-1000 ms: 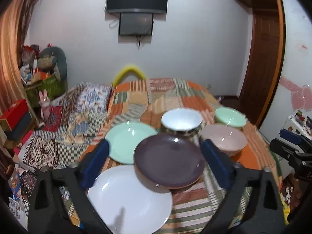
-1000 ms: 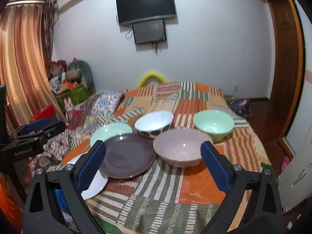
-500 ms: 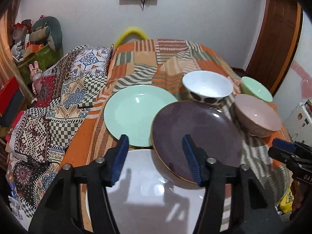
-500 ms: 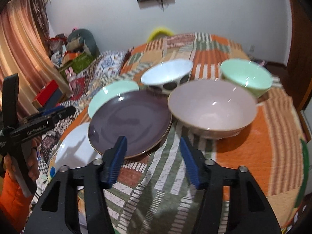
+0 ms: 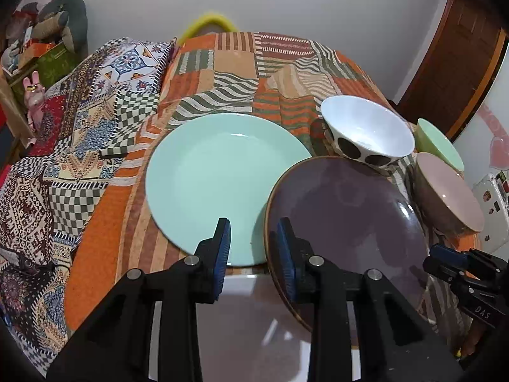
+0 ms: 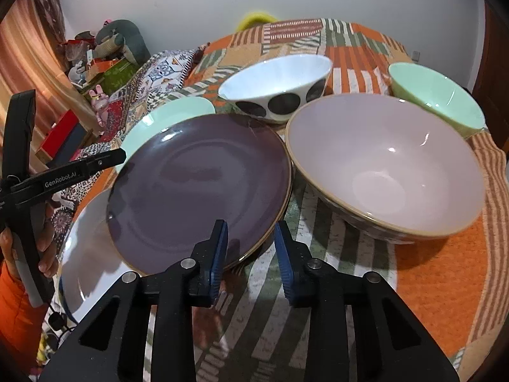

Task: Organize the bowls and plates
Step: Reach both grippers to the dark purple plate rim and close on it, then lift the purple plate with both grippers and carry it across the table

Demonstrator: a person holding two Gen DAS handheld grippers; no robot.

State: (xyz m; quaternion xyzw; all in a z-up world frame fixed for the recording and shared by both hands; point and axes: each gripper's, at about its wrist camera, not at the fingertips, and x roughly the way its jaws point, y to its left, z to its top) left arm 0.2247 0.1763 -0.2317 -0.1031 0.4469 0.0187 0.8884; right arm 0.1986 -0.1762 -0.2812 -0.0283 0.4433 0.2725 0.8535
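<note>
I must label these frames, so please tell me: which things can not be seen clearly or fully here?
- White plate: left wrist view, mostly behind the left gripper; its near part is cut off by the bottom edge.
- Mint bowl: left wrist view, partly hidden by the pink bowl.
- Mint plate: right wrist view, mostly behind the purple plate.
- Wall screen: both views, cut off by the top edge.

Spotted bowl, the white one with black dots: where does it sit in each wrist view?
Left wrist: spotted bowl upper right, beyond the purple plate's far rim, left of the green bowl.
Right wrist: spotted bowl upper centre, behind the purple plate and the pink bowl.
Shared landmark: the purple plate, directly in front of it in both.
</note>
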